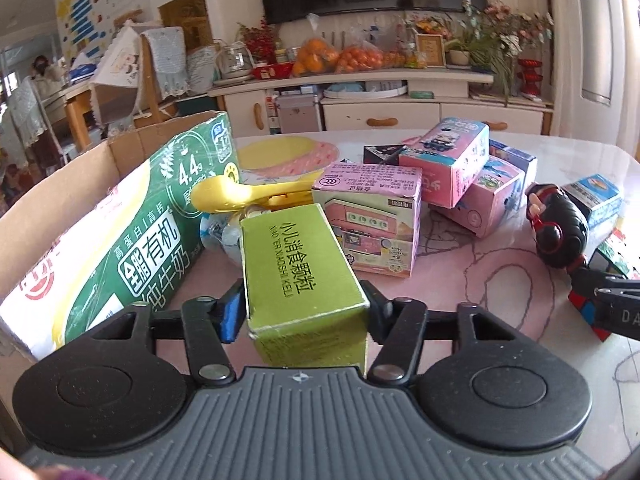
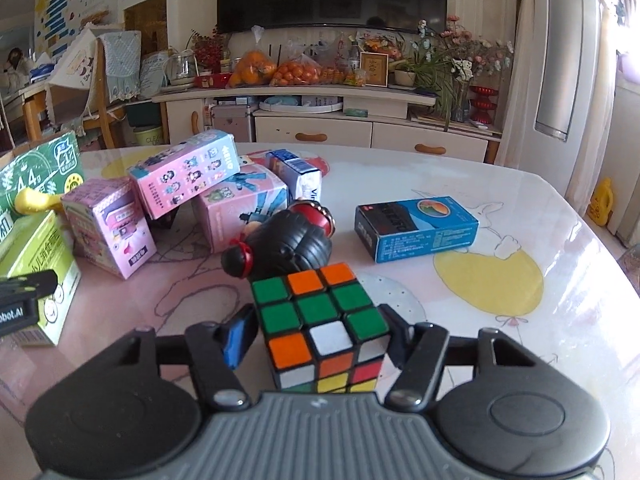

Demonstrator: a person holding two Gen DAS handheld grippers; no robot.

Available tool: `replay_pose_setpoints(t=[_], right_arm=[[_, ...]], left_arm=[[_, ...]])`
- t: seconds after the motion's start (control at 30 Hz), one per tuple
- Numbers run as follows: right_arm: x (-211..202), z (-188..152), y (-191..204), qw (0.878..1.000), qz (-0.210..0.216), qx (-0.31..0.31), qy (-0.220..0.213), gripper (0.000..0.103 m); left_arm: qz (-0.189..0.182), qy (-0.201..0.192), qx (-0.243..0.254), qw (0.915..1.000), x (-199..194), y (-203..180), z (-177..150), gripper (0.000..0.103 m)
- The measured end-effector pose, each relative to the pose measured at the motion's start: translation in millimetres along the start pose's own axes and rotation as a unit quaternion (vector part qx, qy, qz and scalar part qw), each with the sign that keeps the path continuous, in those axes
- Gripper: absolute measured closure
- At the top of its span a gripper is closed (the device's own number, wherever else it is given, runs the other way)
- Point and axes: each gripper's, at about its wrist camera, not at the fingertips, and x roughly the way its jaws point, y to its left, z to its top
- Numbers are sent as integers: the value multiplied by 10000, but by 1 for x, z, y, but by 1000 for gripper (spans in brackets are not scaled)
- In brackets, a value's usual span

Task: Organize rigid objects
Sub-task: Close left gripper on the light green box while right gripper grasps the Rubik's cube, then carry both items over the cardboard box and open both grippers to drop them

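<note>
A light green carton stands on the pink patterned table, and my left gripper has a pad against each of its sides. In the right wrist view a scrambled colour cube rests on the table, my right gripper shut on it with the fingers at its left and right faces. The cube and the right gripper's finger show at the right edge of the left wrist view. The green carton appears at the left of the right wrist view.
An open cardboard box holding a green milk pack stands at the left. A yellow spoon, several pink toy boxes, a black figure toy and a blue box lie beyond the grippers.
</note>
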Motion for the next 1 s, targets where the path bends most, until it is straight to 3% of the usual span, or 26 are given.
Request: replay_pose_setpoints(t=[0.27, 0.57, 1.0], right_arm=[[-3, -2, 12, 9997, 33, -244, -38, 39], [-9, -4, 23, 9998, 40, -170, 12, 39], [-30, 8, 54, 9993, 246, -67, -270, 40]], left_arm=[[-537, 186, 301, 9979, 8, 17, 10, 39], [-988, 199, 97, 9949, 2, 34, 18, 39], [-1485, -169, 92, 9887, -26, 70, 47, 39]])
